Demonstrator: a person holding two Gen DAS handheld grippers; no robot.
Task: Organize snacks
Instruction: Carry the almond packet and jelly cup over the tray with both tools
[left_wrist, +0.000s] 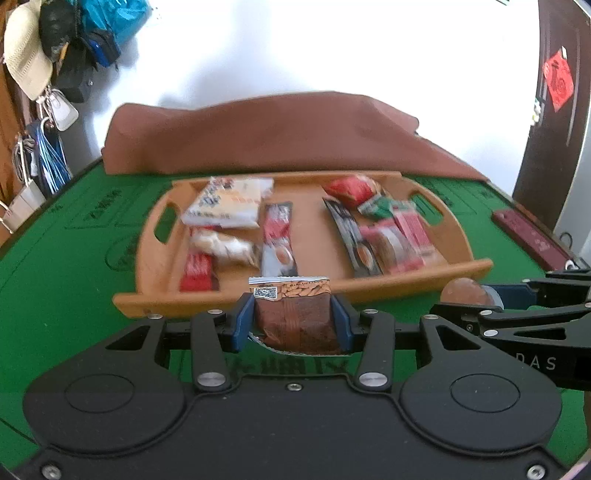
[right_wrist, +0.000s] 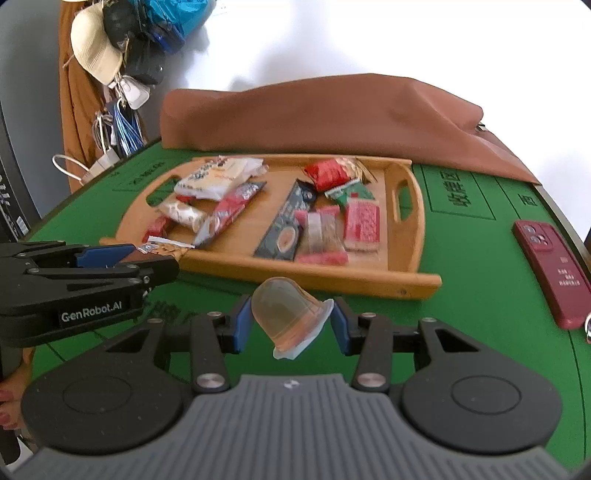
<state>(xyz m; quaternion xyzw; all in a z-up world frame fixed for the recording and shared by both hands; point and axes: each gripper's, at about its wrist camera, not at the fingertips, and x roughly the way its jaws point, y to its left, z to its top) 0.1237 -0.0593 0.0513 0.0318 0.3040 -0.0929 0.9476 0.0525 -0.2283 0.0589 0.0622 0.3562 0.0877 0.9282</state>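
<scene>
1. A brown almond snack packet, crinkled foil with a serrated silver top seam, sits clamped between the blue pads of the left hand-held gripper, just in front of the wooden tray.
2. A dome-shaped translucent jelly cup, tilted, is pinched in the right hand-held gripper, also before the tray.
3. Both point downward over the green felt bench.

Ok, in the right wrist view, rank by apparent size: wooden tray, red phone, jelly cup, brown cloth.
1. brown cloth
2. wooden tray
3. and 4. red phone and jelly cup: they look alike, and the cup sits much closer to the camera, so no ranking between them.
</scene>
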